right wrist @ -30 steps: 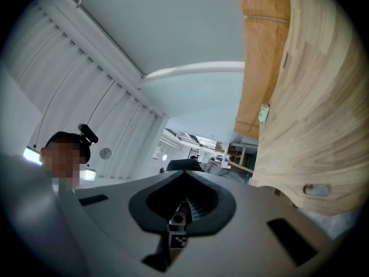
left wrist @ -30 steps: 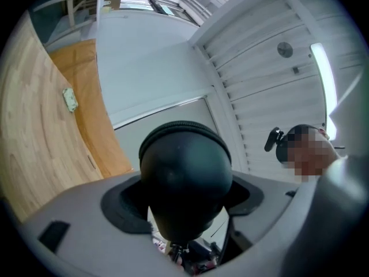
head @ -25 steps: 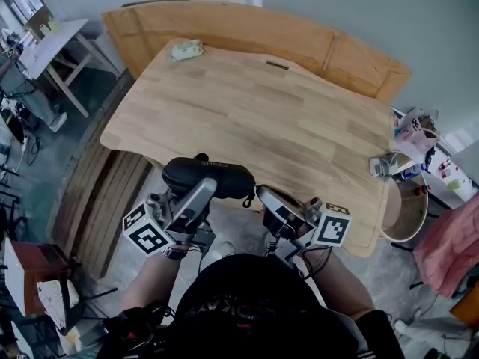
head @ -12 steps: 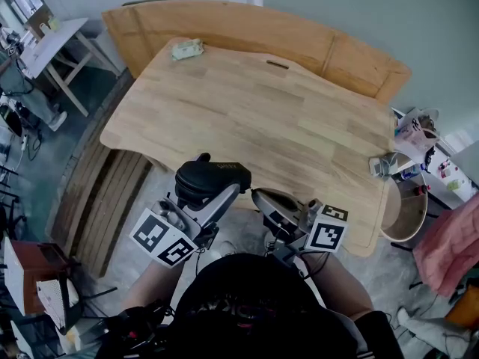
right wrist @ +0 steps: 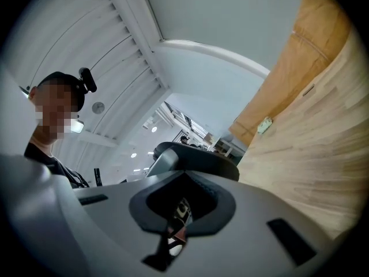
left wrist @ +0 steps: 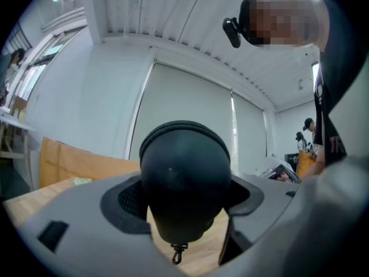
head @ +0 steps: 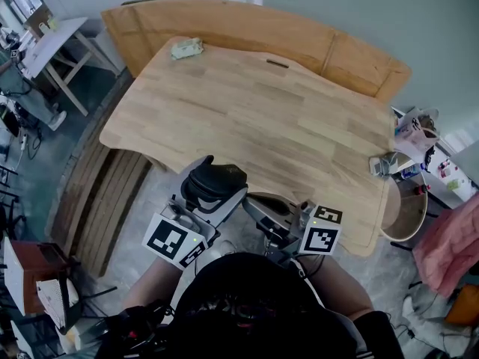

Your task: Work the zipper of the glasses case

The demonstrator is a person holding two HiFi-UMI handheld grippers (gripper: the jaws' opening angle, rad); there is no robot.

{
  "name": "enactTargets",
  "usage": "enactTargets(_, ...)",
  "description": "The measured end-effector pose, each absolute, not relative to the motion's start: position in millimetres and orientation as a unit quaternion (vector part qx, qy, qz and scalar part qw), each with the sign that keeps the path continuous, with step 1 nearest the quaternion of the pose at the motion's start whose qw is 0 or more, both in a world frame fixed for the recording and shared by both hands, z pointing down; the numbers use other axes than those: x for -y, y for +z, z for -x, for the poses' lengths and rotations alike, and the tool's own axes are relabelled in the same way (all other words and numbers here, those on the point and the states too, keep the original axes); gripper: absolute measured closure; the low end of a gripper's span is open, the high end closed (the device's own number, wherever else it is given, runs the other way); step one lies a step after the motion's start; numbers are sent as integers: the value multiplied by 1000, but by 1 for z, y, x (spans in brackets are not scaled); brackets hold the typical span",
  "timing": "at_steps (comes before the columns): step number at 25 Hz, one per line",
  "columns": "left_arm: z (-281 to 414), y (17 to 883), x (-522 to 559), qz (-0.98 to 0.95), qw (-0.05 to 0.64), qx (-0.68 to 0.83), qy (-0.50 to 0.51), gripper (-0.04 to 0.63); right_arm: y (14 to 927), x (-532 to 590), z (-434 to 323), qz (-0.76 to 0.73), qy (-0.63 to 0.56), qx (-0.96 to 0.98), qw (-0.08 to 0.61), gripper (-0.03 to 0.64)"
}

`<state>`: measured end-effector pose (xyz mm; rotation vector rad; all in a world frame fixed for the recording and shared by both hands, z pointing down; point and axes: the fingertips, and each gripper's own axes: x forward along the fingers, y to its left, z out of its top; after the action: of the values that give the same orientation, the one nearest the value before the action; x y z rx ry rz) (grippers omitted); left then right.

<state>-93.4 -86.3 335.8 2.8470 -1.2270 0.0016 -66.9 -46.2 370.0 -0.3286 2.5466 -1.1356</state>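
Wooden bench (head: 284, 126) fills the middle of the head view. At its near edge, lifted clear of the top, the black glasses case (left wrist: 184, 178) sits clamped end-on between the widely spread jaws of the left gripper (head: 218, 187), its zipper seam arching over the rounded end. Just right of the case, also off the bench's near edge, the right gripper (head: 253, 202) points toward it with jaws pressed together. A small metal clasp (left wrist: 178, 253) dangles beneath the case. A pale green packet (head: 186, 48) lies at the bench's far left corner.

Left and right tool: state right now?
Left tool: closed on the glasses case.
Right tool: closed; whether it pinches anything cannot be told.
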Motion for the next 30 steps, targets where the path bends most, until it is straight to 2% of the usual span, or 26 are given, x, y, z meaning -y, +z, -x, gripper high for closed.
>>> enactTargets(7, 101, 329, 87, -923, 119, 355, -91, 239, 357, 45, 65, 75, -435, -872, 212, 601)
enactTargets(15, 128, 298, 86, -903, 176, 309, -239, 235, 342, 52, 59, 65, -433, -869, 232, 601)
enactTargets(20, 139, 303, 97, -892, 210, 312, -252, 235, 344, 55, 55, 59, -442, -863, 236, 601)
enactTargets(23, 143, 306, 100, -872, 250, 294, -301, 235, 343, 58, 53, 54, -459, -850, 251, 601)
enactTargets(26, 152, 309, 98, -865, 254, 280, -330, 235, 338, 62, 47, 45, -478, -833, 275, 601)
enactTargets(30, 151, 315, 83, -892, 211, 269, -295, 229, 330, 66, 38, 33, -484, -824, 293, 601)
